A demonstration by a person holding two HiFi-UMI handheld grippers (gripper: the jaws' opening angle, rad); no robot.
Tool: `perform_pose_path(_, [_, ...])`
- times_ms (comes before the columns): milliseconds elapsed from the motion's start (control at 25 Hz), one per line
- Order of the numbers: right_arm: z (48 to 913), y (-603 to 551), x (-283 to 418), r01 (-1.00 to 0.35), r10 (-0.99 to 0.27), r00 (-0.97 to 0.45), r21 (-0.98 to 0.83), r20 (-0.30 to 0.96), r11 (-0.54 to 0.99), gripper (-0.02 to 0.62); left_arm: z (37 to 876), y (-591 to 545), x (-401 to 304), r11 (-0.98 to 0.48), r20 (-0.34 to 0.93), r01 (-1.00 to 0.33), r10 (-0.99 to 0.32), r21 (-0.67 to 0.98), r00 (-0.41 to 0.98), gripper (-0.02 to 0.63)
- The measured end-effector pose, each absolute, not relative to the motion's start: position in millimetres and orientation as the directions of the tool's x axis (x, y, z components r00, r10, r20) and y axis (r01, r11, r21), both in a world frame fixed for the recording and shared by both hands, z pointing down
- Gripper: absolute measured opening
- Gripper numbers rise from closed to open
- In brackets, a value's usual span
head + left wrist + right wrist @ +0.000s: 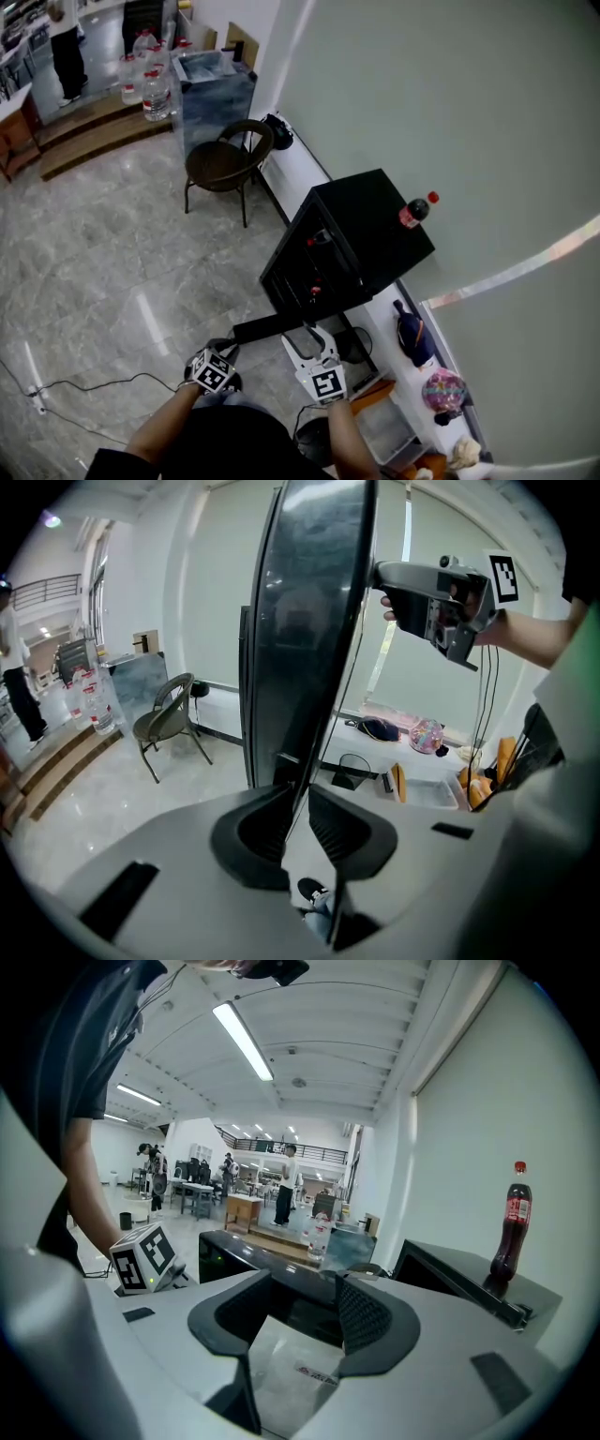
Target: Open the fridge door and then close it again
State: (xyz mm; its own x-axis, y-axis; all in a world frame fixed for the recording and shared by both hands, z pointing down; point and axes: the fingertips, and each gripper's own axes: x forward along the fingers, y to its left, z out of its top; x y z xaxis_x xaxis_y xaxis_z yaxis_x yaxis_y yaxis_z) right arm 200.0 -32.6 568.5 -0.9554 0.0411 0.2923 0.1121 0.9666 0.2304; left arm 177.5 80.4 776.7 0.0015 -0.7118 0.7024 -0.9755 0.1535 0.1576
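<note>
The black fridge (370, 234) stands on a low white ledge (300, 164) with its door (281, 325) swung wide open toward me. In the left gripper view the door (309, 621) rises edge-on, and my left gripper (298, 803) is shut on its lower edge. My left gripper (230, 349) sits at the door's free end. My right gripper (307, 333) is at the door's top edge, its jaws standing apart. My right gripper (305, 1302) has the door's dark top (244, 1251) running across just beyond its pads, none visibly pressing. A cola bottle (413, 211) stands on the fridge.
A dark chair (225, 164) stands by the ledge, with a grey cabinet (214, 89) and several water bottles (150, 89) behind it. A cable (84, 389) lies on the floor. A dark bag (412, 333), a colourful ball (442, 389) and bins lie at the right. A person (66, 47) stands far off.
</note>
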Motion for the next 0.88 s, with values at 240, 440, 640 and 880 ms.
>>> perform_pose_path(240, [571.3,-31.7,211.7,0.158,0.082,-0.949,0.233,0.303,0.96,0.209,776.8,82.4,195.6,0.167,0.691,-0.969,-0.723,0.18,0.004,0.055])
perform_pose_path(440, [571.9,-27.3,225.7,0.195,0.118,-0.943,0.227,0.312,0.954,0.209,775.3,89.1,214.5,0.183,0.695,-0.966,-0.719,0.183,-0.005,0.052])
perform_pose_path(640, [569.5,-25.8,229.4,0.215,0.144,-0.945,0.227,0.295,0.95,0.209,775.6,91.7,219.8,0.221,0.702,-0.959,-0.712,0.179,-0.033,0.052])
perform_pose_path(880, [568.3,-26.9,224.8,0.206,0.142,-0.948,0.211,0.285,0.955,0.207,771.3,90.9,211.1,0.227,0.714,-0.96,-0.699,0.166,-0.042,0.054])
